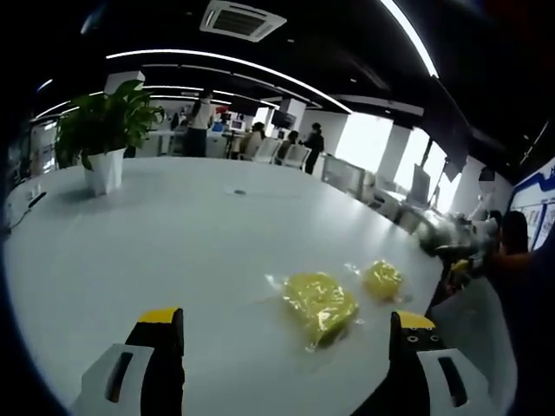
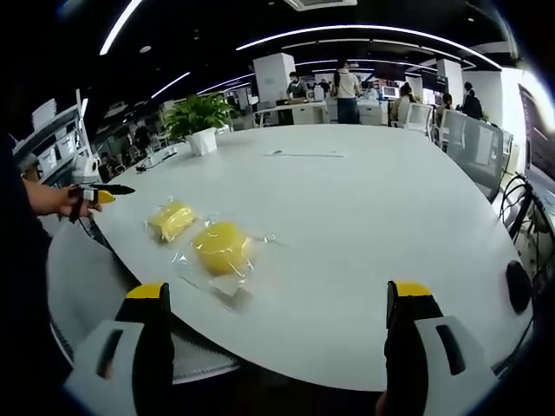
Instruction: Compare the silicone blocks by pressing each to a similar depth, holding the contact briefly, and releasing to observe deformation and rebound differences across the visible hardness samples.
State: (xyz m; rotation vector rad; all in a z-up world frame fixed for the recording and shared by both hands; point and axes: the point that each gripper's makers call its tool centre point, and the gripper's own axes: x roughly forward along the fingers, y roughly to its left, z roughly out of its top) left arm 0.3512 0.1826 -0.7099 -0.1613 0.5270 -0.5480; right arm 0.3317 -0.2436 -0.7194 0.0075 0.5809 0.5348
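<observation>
So both grippers have their jaws spread wide with nothing between them. In the left gripper view, the left gripper hangs over the white table, and the two yellow silicone blocks in clear bags sit just ahead of the right jaw: the bigger block nearer, the smaller block a bit further out and to the right. In the right gripper view, the right gripper is back off the table edge, and both blocks lie ahead toward the left jaw. A potted plant stands way off at the far side.
</observation>
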